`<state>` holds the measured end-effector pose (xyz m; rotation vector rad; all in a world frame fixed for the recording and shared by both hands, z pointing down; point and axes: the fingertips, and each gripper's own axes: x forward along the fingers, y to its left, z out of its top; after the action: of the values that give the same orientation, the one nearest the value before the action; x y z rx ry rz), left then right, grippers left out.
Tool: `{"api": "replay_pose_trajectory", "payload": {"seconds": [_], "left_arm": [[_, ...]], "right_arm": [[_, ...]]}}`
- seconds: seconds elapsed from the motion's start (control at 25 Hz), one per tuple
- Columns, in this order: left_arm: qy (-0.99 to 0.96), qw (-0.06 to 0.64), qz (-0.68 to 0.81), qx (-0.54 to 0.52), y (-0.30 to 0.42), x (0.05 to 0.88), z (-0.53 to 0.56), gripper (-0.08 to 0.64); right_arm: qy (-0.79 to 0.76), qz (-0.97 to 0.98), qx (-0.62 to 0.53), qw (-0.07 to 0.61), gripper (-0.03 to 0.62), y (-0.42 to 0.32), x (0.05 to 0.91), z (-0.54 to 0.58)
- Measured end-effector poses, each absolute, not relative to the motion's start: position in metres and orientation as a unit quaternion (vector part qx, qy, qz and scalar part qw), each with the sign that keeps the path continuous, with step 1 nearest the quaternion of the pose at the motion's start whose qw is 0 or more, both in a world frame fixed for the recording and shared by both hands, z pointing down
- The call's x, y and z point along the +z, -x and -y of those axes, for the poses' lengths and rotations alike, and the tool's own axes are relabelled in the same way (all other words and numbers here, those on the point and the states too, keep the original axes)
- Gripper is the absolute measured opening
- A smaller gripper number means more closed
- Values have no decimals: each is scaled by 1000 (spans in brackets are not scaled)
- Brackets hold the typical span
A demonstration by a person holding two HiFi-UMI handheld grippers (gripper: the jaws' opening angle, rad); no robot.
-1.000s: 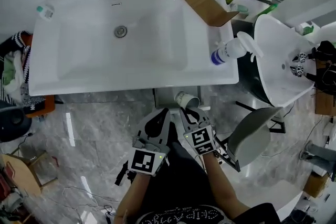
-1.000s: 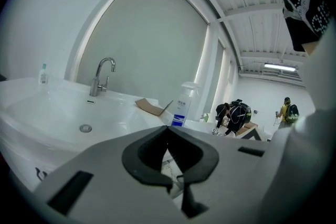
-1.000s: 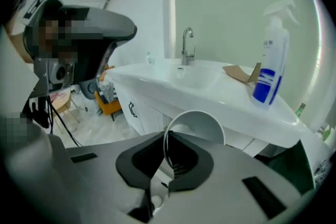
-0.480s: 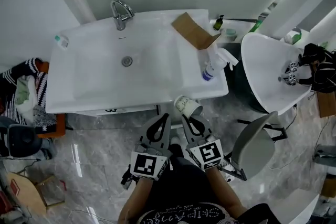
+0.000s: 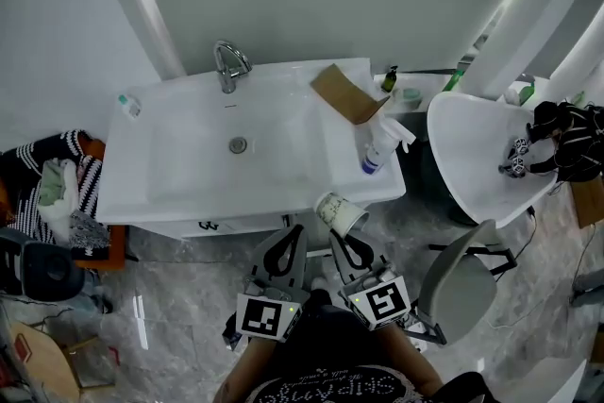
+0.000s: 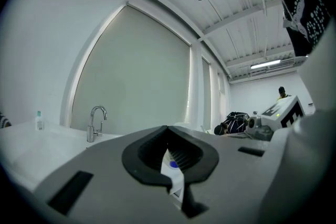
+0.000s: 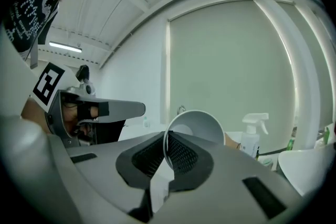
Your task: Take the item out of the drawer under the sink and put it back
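My right gripper (image 5: 342,238) is shut on the rim of a white paper cup (image 5: 340,212), which lies tilted with its mouth toward me. The cup hangs just in front of the white sink counter (image 5: 179,193), near its right front corner. In the right gripper view the pads pinch the cup (image 7: 197,126) wall at my right gripper (image 7: 167,136). My left gripper (image 5: 292,239) sits beside it on the left, shut and holding nothing; its tips meet in the left gripper view (image 6: 168,131). The cabinet front (image 5: 226,224) under the sink shows only as a thin strip.
On the counter stand a chrome faucet (image 5: 226,66), a folded cardboard piece (image 5: 347,92), a spray bottle (image 5: 380,146) and a small bottle (image 5: 129,105). A grey chair (image 5: 458,283) and a white round basin (image 5: 472,156) are at the right, clothes (image 5: 52,189) at the left.
Both grippers have risen, the right one carrying the cup from below the counter edge up to counter height. The head view now takes in more of the wall.
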<state>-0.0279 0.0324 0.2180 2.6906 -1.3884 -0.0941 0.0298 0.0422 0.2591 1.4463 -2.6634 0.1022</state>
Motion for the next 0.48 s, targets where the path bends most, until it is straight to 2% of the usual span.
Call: {"api": "replay_pose_trajectory", "payload": {"seconds": [0.48], "left_arm": [[-894, 67, 441, -31, 26, 226, -68, 3]], "right_arm": [[-486, 872, 46, 48, 25, -34, 255, -82]]}}
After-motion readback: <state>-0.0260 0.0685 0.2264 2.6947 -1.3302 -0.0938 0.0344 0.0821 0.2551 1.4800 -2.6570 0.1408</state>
